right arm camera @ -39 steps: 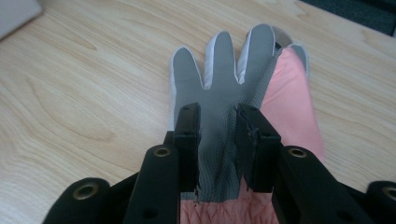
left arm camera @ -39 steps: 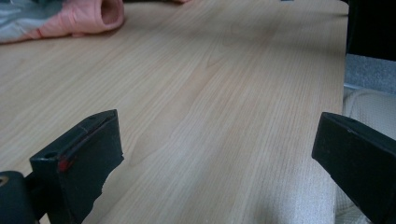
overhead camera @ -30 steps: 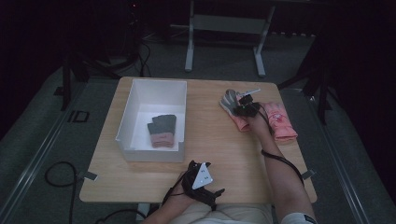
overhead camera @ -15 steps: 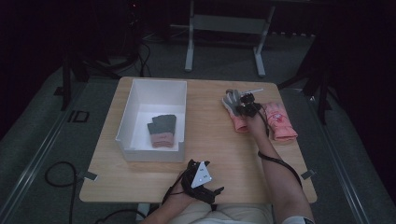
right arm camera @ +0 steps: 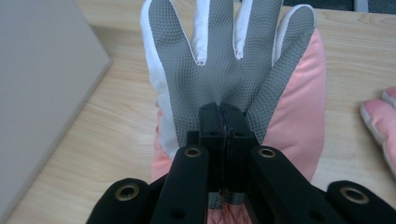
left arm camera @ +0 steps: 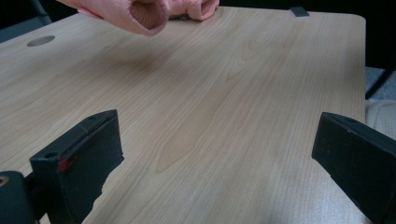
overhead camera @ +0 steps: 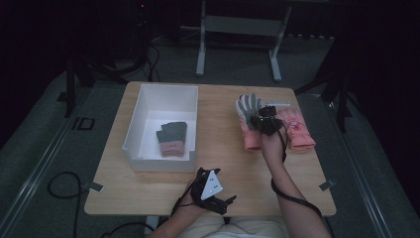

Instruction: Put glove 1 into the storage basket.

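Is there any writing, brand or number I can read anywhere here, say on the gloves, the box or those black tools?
No readable text anywhere.
Pink glove on the table: a small dark mark on its back, too blurred to read.
Gray-palmed glove pinched in the right gripper: no lettering visible.
White box and the gloves inside: no labels visible.
Left gripper: its grey plate bears only dots.
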